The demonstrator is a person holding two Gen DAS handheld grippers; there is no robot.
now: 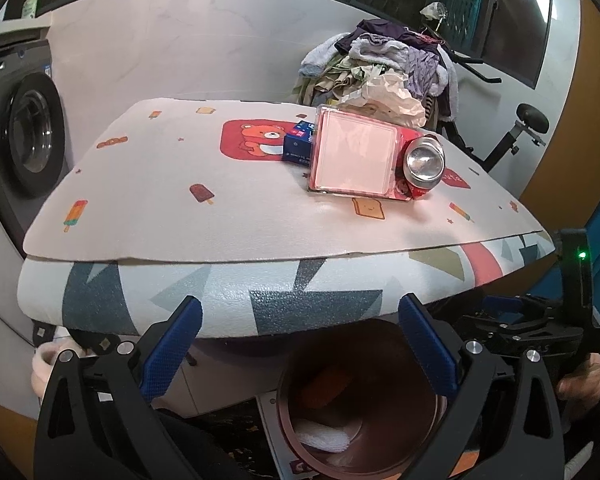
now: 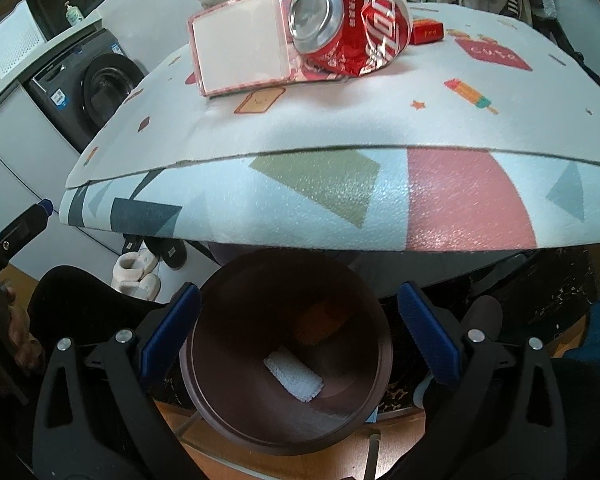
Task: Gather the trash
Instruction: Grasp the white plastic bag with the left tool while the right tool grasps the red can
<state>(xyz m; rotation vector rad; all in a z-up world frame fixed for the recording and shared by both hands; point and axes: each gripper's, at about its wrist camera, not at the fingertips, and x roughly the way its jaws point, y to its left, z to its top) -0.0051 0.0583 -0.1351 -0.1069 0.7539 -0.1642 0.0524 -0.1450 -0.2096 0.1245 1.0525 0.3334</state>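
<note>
Red crushed can (image 2: 342, 26) on table, beyond empty right hand-held gripper (image 2: 298, 334).

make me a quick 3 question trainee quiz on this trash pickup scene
1. True or false: the can on the table is crushed and lies on its side.
2. Which is already in the bin? A) a white wad B) the can C) the blue box
3. Fill in: both grippers, left and right, have their jaws ____ and hold nothing.

Key
1. True. It is dented and lies beside the pink case.
2. A. The white wad lies at the bottom of the bin; the blue box is on the table.
3. Open.
</note>
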